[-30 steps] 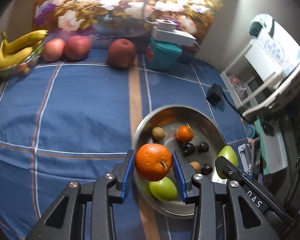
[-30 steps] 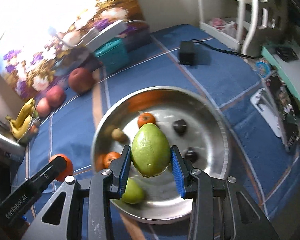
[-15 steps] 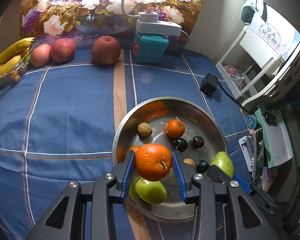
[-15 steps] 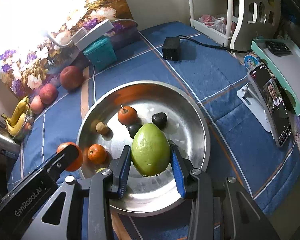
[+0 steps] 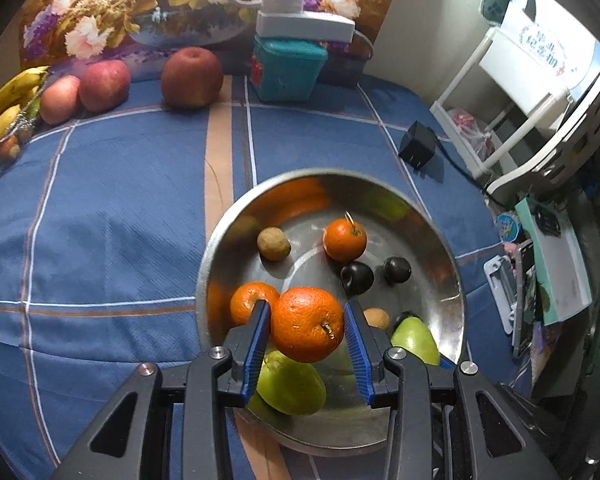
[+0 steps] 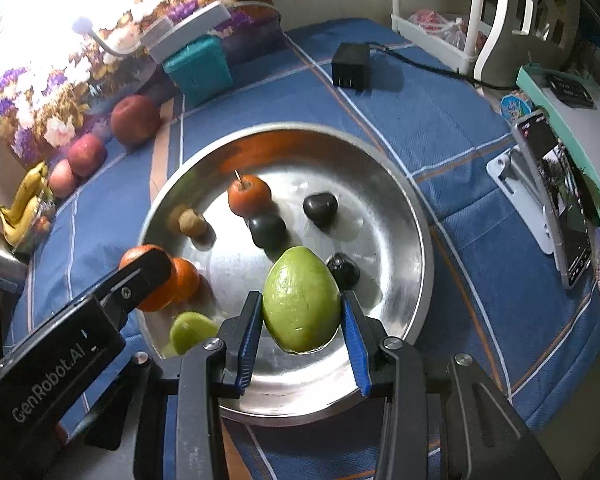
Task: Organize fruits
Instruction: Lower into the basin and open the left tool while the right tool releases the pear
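1. We saw the steel bowl (image 6: pixel 416 240) sit larger and more centred in both wrist views than a second ago, so both grippers had come in and down over it; it sat on the blue plaid cloth (image 5: pixel 112 216)
2. Right gripper (image 6: pixel 302 312) was pinching the green mango (image 6: pixel 300 300) between its blue pads (image 6: pixel 248 336); a second back the mango hung mid-bowl, now it was low over the near right floor, just beside a dark plum (image 6: pixel 343 270); contact with the metal we could not tell
3. Left gripper (image 5: pixel 306 326) was clamped on the big orange (image 5: pixel 306 324), carried from over the bowl's near rim to inside the near left part, above a green fruit (image 5: pixel 290 384) and just beside a small orange (image 5: pixel 252 304) already in there
4. Bowl contents looked unshifted: stemmed tangerine (image 5: pixel 345 239), brown kiwi-like fruit (image 5: pixel 274 244), two plums (image 5: pixel 357 278) near centre
5. We judged both carries nearly done, release the likely next step; the round orange could roll into the small fruit on the sloped wall
6. Three apples (image 5: pixel 191 77) and the bananas (image 5: pixel 4 100) lay well apart at the cloth's far edge, so sorting looked unfinished
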